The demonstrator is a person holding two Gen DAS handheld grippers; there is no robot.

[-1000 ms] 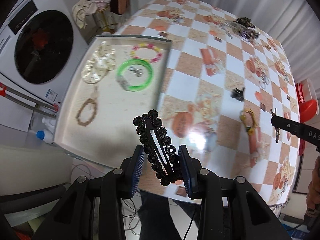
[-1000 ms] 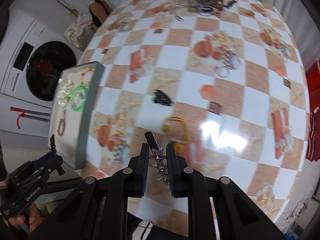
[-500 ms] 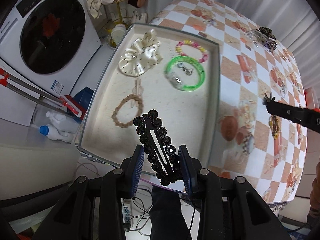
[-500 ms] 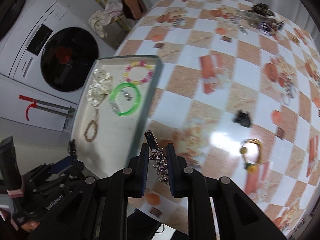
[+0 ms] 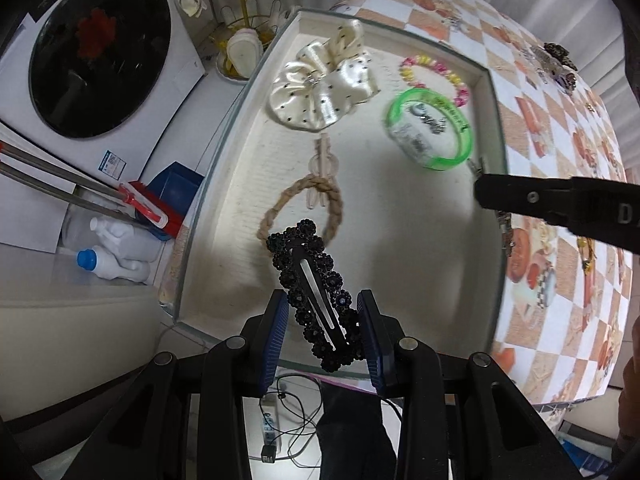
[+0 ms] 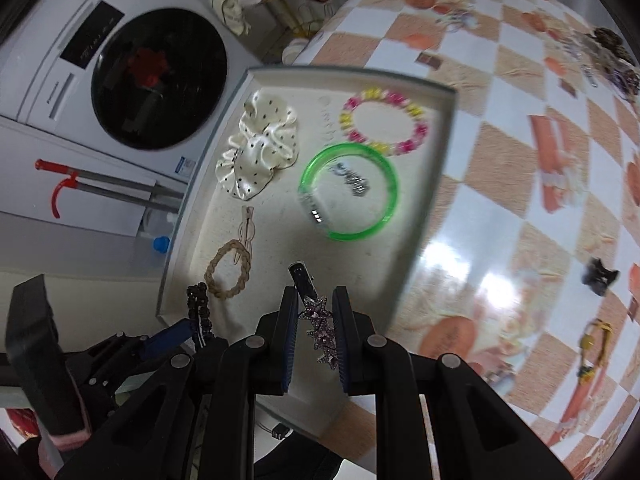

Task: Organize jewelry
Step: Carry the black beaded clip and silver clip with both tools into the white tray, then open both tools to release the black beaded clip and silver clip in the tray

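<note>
Jewelry could tangle if we drop carelessly: our left gripper (image 5: 323, 330) pinches the black beaded clip (image 5: 316, 294), our right gripper (image 6: 316, 334) the star clip (image 6: 318, 328), above the crowded tray (image 5: 494, 128).

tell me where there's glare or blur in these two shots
Right wrist view: white glare patches on the glossy checkered tablecloth, and the tray's far edge is motion-smeared. Left wrist view: the green bangle is blurred; the black beaded clip stays sharp.
</note>
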